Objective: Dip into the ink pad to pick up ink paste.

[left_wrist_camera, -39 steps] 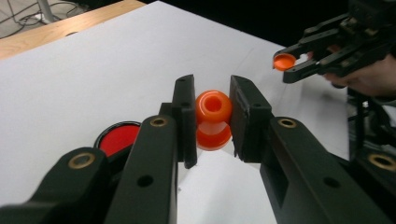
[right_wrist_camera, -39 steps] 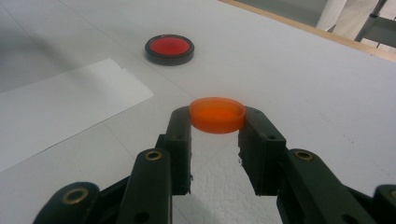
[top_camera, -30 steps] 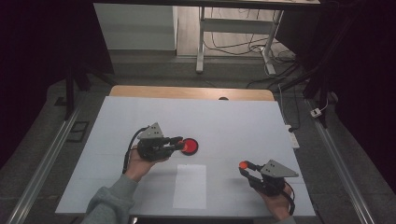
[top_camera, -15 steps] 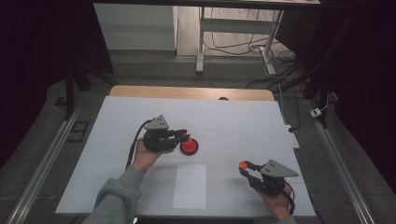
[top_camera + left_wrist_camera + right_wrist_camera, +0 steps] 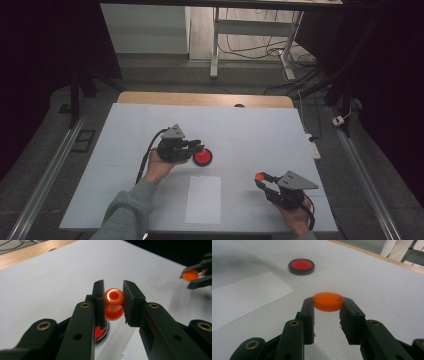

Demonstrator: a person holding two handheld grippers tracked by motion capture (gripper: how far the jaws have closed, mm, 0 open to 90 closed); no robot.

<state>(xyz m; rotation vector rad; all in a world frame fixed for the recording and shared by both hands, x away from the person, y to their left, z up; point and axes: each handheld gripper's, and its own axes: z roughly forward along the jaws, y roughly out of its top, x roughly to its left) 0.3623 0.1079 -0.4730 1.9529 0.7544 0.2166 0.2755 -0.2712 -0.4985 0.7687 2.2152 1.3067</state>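
Left tongs [image 5: 113, 303]: I pinch an orange spool-shaped piece [image 5: 114, 303] just above the red dish [image 5: 202, 157], mid-surface.
Right tongs [image 5: 328, 306]: I pinch an orange cap [image 5: 328, 301], near right.
Around: white sheet [image 5: 203, 199] between my hands; nothing blocks.
Red dish: black-rimmed, holding nothing I can see.

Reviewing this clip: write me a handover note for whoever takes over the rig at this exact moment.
Left gripper: shut on a small orange spool-shaped piece, held just above the red disc in a black ring near the table's middle.
Right gripper: shut on a flat orange cap, held low over the white table at the near right, apart from the disc.
A white paper sheet lies near the front edge, untouched.
Done: both orange pieces are picked up.
Left: probably set the spool-shaped piece at the red disc, then bring the cap over; the final fit cannot be told.
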